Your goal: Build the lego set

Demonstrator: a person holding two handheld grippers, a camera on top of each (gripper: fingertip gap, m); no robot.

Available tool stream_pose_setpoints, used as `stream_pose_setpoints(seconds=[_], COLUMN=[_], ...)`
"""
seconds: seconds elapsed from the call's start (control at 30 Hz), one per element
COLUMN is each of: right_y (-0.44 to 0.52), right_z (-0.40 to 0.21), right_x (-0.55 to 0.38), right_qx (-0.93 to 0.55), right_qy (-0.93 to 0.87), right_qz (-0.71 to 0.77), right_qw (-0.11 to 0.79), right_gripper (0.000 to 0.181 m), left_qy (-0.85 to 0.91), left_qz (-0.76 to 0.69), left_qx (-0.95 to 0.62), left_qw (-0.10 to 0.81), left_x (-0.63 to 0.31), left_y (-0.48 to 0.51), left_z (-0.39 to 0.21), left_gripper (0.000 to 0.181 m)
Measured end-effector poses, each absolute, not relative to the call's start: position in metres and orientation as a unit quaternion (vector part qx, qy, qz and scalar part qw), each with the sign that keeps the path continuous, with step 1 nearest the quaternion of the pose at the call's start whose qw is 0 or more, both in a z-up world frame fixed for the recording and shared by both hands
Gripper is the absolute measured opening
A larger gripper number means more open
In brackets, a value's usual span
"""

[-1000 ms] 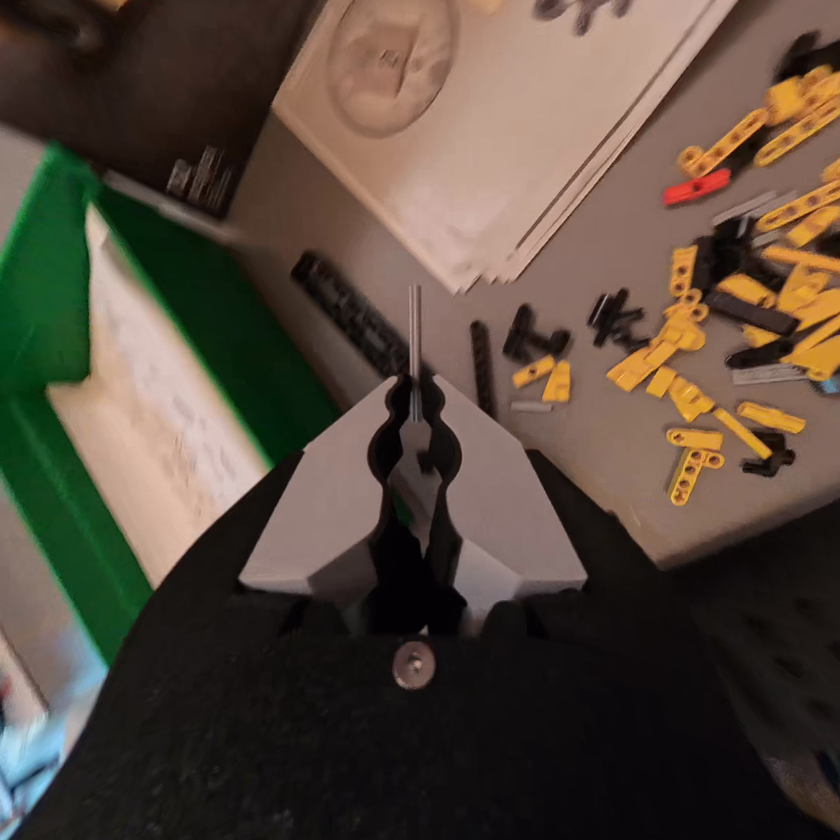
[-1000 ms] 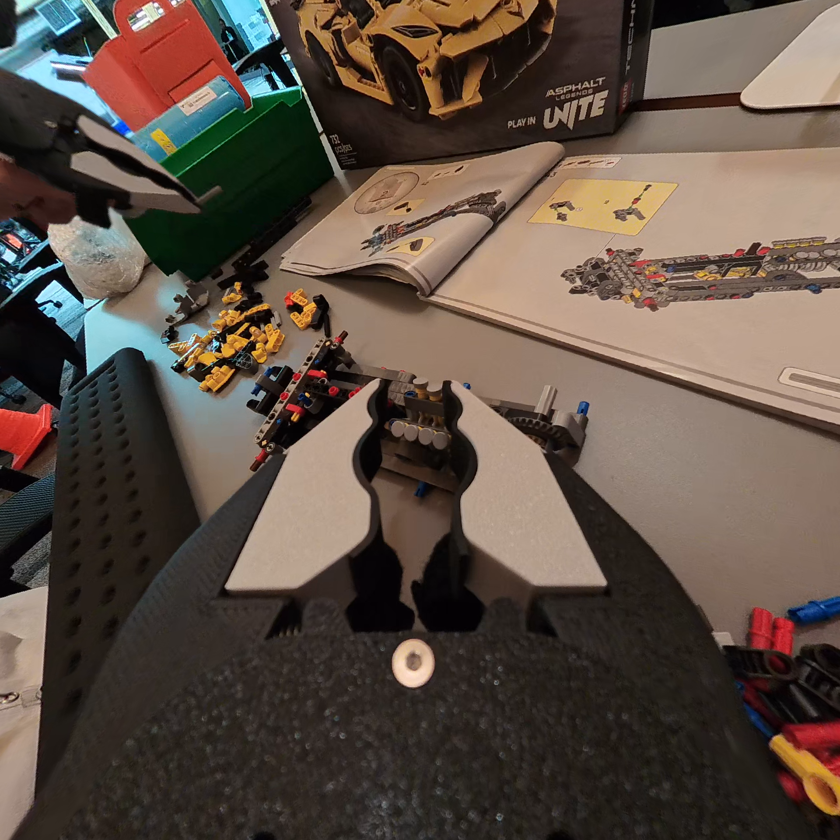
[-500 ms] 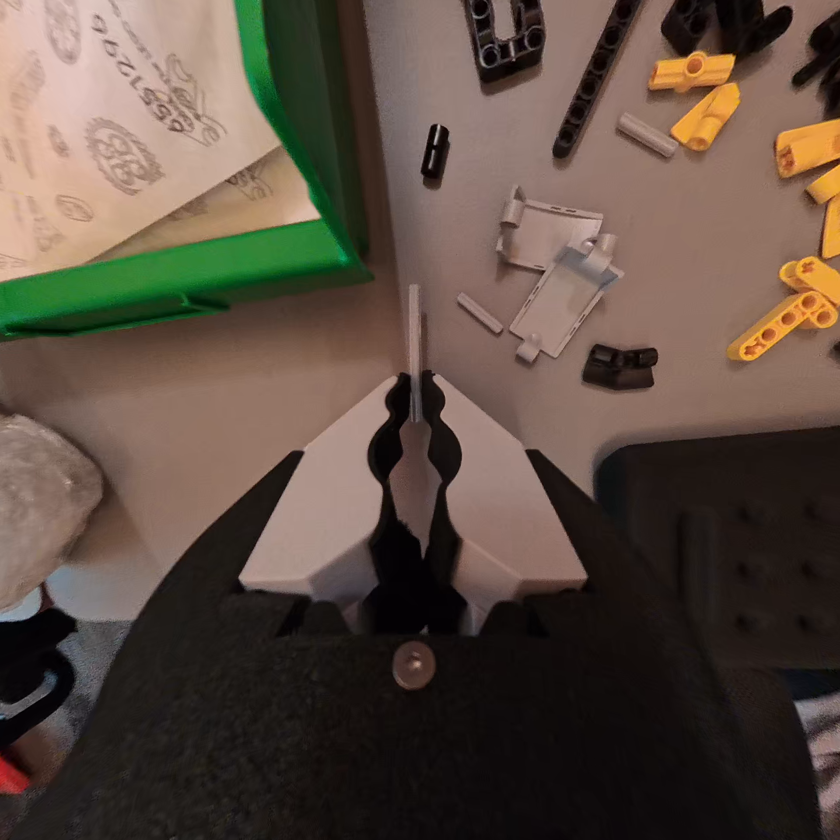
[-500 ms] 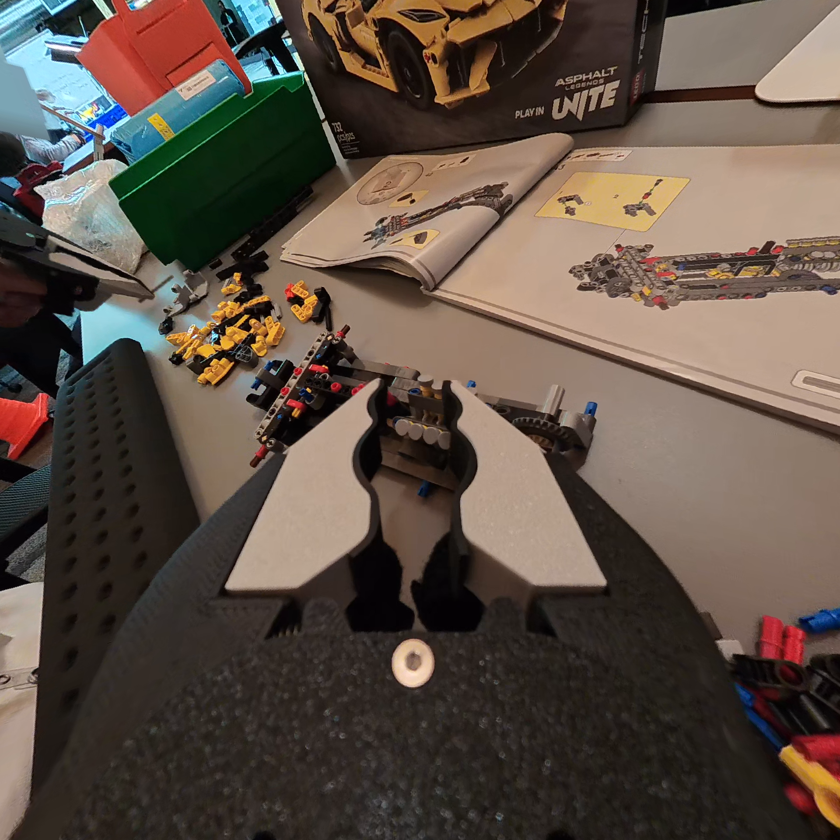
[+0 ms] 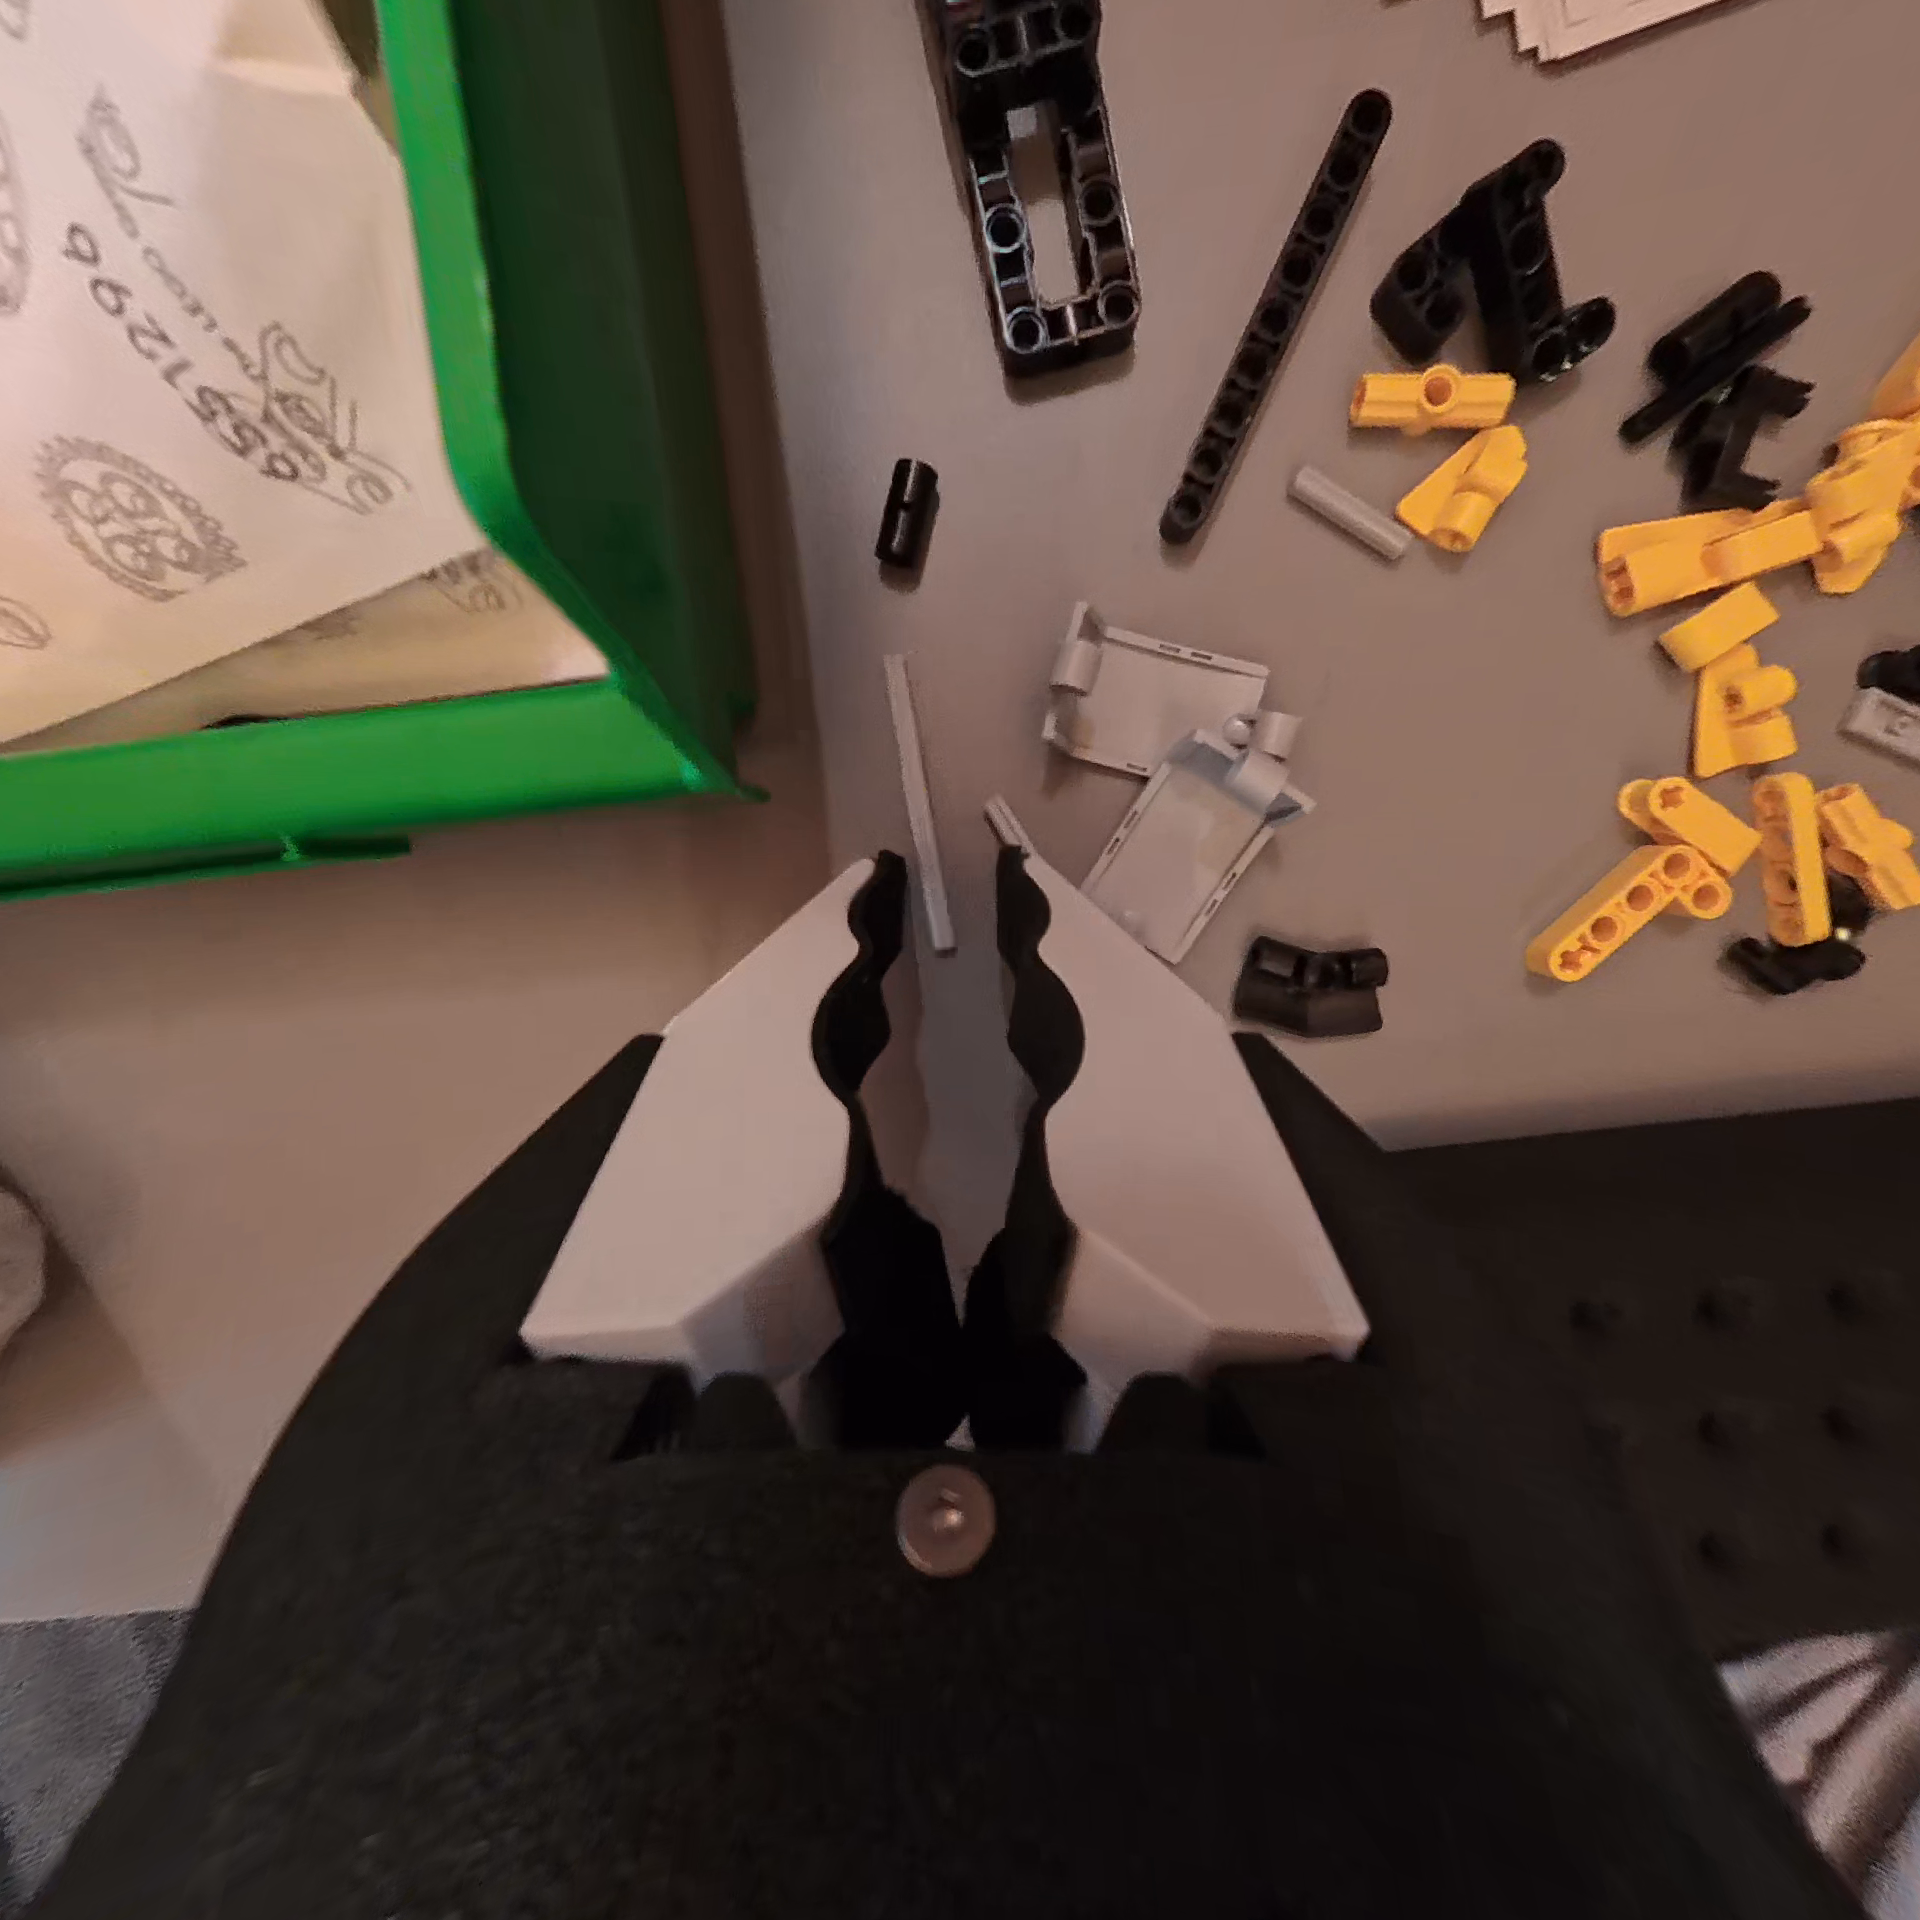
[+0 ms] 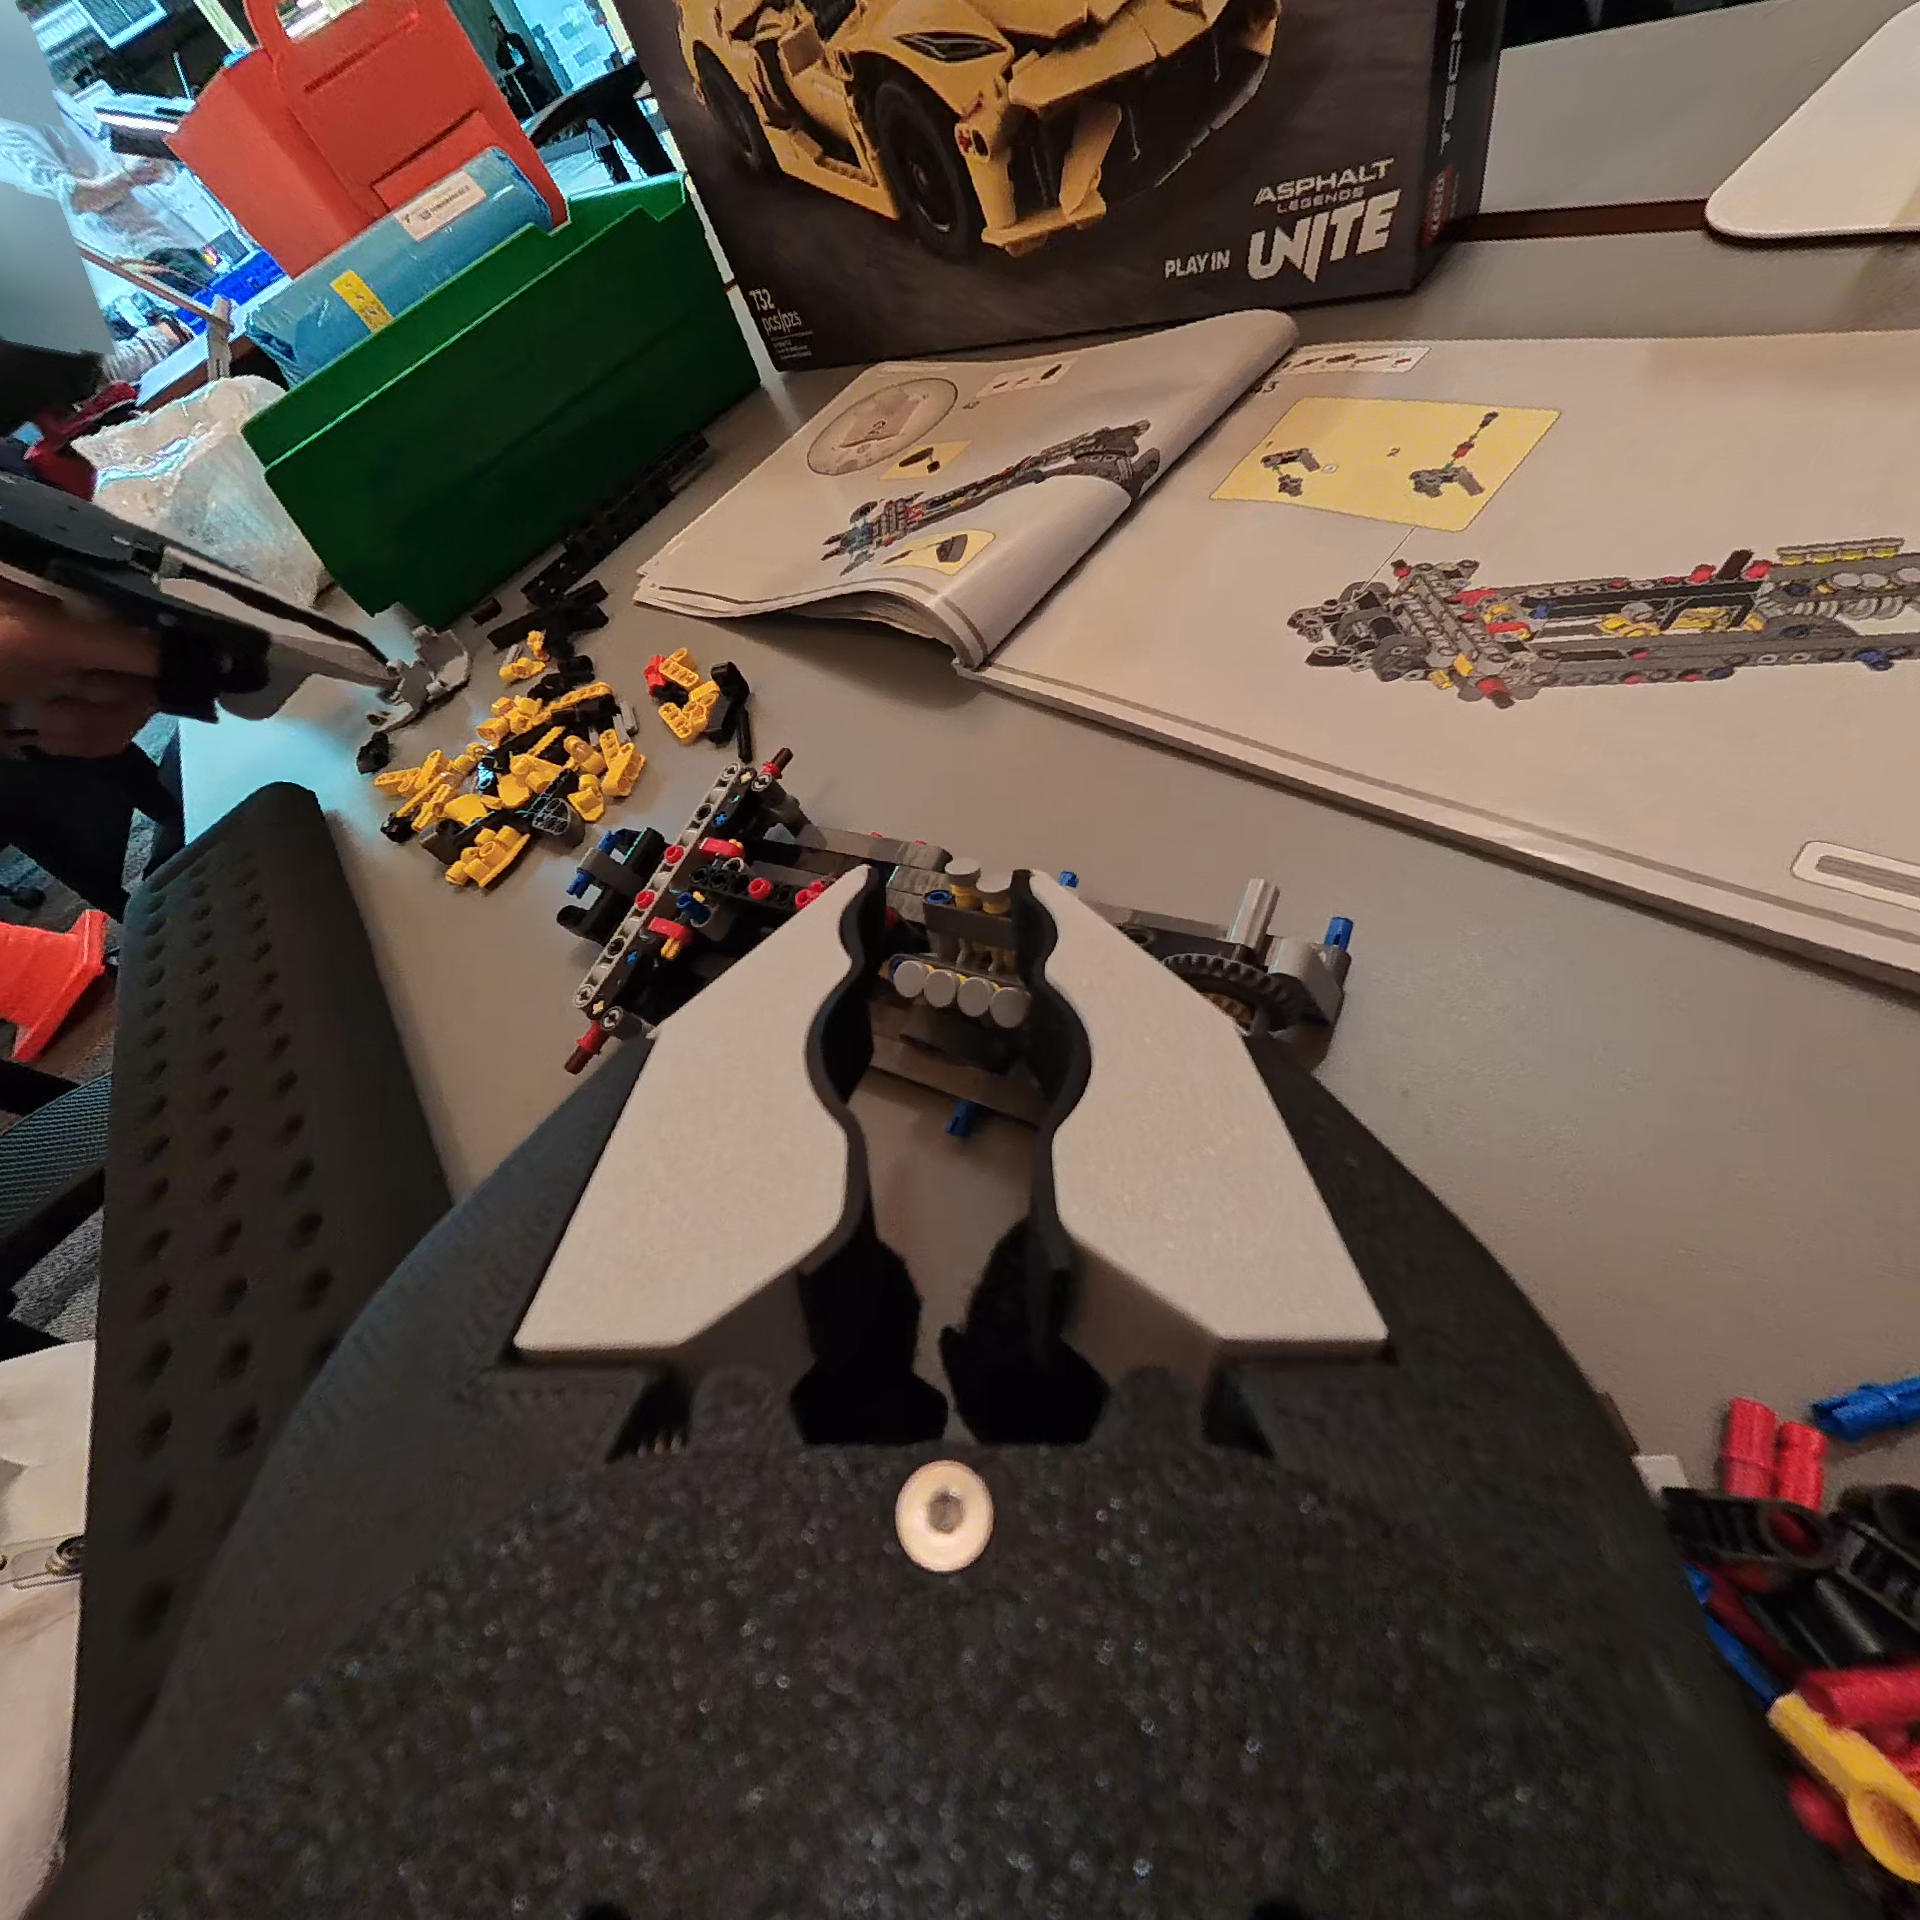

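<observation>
Left gripper (image 5: 948, 868), jaws spread, above the surface (image 5: 1455, 997); a thin grey axle (image 5: 916, 795) lies loose between the tips, long axis running almost straight ahead, beside the green bin (image 5: 582, 436). The left gripper is much the nearer one. Right gripper (image 6: 951, 883), jaws parted and holding nothing, hovers just before the part-built chassis (image 6: 727, 883). Printed paper, set box (image 6: 1091, 156) and open manual (image 6: 1039, 468) carry writing, not reproduced here.
</observation>
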State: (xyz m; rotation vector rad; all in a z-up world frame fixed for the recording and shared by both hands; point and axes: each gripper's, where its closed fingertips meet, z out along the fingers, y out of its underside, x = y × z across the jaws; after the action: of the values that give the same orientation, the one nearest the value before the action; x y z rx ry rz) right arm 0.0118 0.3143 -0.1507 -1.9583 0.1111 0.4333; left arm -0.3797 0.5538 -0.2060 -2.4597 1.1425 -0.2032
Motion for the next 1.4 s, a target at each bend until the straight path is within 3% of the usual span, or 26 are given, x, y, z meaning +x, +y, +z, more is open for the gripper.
stream_pose_setpoints(seconds=[0.5, 0.87, 1.07, 1.17, 1.4], right_y=[0.315, 0.314, 0.314, 0.314, 0.315], right_z=[-0.152, -0.152, -0.152, -0.152, -0.155], right_x=[0.011, 0.010, 0.010, 0.010, 0.008], right_qx=[-0.824, -0.825, -0.825, -0.825, -0.829], right_qy=[0.045, 0.043, 0.043, 0.043, 0.039], right_qz=[0.183, 0.182, 0.183, 0.183, 0.183], right_qw=[0.534, 0.533, 0.532, 0.533, 0.527], right_gripper=[0.022, 0.022, 0.023, 0.022, 0.023], left_qy=[0.397, 0.402, 0.409, 0.407, 0.550], left_qz=[-0.138, -0.099, -0.100, -0.086, -0.079], left_qx=[-0.884, -0.888, -0.885, -0.881, -0.767], left_qw=[0.204, 0.201, 0.200, 0.224, 0.321], left_x=[-0.379, -0.373, -0.371, -0.375, -0.317], left_y=[0.545, 0.552, 0.549, 0.552, 0.538], left_z=[-0.203, -0.208, -0.207, -0.194, -0.162], left_gripper=[0.024, 0.009, 0.016, 0.028, 0.025])
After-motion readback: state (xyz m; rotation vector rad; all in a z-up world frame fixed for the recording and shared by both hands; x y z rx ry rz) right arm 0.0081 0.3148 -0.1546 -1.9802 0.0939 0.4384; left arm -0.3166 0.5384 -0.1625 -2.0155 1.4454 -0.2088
